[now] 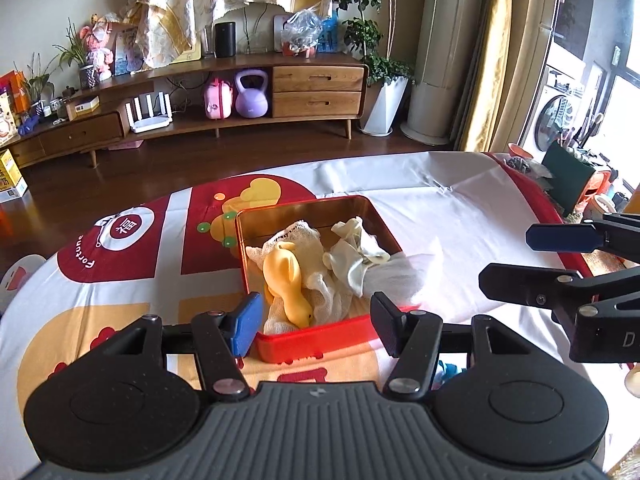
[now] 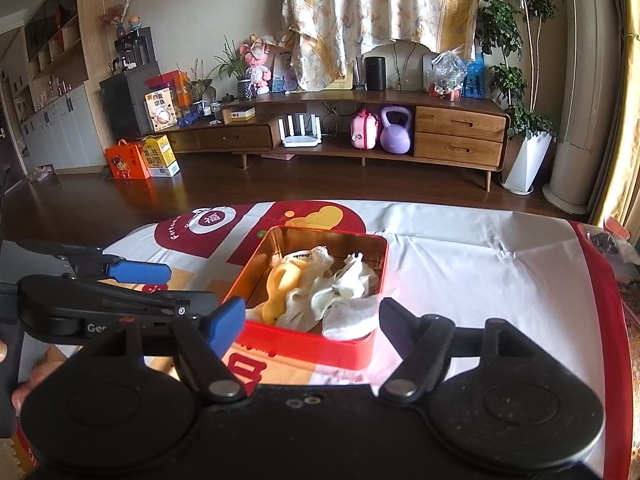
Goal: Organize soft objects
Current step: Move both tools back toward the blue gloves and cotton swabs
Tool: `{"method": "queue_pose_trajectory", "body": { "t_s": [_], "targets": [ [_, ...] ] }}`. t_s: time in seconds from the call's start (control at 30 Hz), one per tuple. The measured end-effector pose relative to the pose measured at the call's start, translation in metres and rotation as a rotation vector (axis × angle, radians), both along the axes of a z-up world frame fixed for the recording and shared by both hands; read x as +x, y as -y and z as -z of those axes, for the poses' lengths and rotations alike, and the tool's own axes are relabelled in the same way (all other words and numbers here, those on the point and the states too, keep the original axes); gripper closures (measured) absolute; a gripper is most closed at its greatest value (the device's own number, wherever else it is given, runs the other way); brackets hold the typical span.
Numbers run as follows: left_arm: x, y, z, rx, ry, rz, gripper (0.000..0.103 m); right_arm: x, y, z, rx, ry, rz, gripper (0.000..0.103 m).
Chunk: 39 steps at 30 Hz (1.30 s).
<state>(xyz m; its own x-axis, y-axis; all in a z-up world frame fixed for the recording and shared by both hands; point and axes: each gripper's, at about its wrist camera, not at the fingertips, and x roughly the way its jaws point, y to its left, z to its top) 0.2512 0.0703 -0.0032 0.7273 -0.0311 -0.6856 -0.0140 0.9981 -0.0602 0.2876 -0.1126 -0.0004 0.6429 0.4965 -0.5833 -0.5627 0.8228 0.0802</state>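
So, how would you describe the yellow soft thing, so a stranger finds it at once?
On the patterned tablecloth stands an open red tin. Inside, at its left side, lies the yellow soft toy, partly on white cloths. It is the only yellow, smooth item there.

Ahead of the grippers, past the far table edge, a long wooden sideboard (image 2: 360, 136) runs along the wall. On its lower shelf stand a white router (image 2: 300, 130), a pink case (image 2: 364, 130) and, just beside it, a purple kettlebell (image 2: 395, 132); two drawers (image 2: 458, 138) sit to the right. A black speaker (image 2: 376, 73) stands on top, under a hanging floral cloth (image 2: 380, 4). Further right a leafy plant grows in a white planter (image 2: 526, 160). To the left, an orange box (image 2: 127, 160) rests on the dark floor. The tablecloth (image 1: 460, 216) beneath is white with red and yellow print.
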Motion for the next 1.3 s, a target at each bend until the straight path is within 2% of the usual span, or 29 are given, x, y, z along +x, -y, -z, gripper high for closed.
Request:
{"method": "queue_pose_trajectory", "body": {
  "t_s": [0.1, 0.47, 0.57, 0.77, 0.83, 1.07, 1.3],
  "targets": [
    [-0.014, 0.002, -0.002, 0.002, 0.010, 0.005, 0.035, -0.013, 0.002, 0.002, 0.005, -0.005, 0.000, 0.026],
    [-0.065, 0.001, 0.003, -0.015, 0.014, 0.000, 0.034, -0.050, 0.021, 0.009, 0.058, -0.026, 0.029, 0.016],
    [-0.077, -0.002, 0.007, -0.034, 0.022, -0.012, 0.029, -0.061, 0.023, 0.014, 0.060, -0.024, 0.035, 0.013],
    [-0.097, -0.007, 0.019, -0.066, 0.009, -0.037, 0.027, -0.077, 0.026, 0.025, 0.068, -0.035, 0.048, 0.006],
    [-0.103, -0.008, 0.024, -0.074, 0.004, -0.048, 0.022, -0.082, 0.027, 0.031, 0.065, -0.037, 0.053, 0.002],
    [-0.120, -0.011, 0.039, -0.056, 0.030, -0.094, 0.019, -0.094, 0.032, 0.055, 0.055, -0.061, 0.078, 0.000],
    [-0.124, -0.016, 0.062, -0.075, -0.004, -0.116, 0.018, -0.101, 0.033, 0.084, 0.031, -0.101, 0.105, 0.000]
  ]
}}
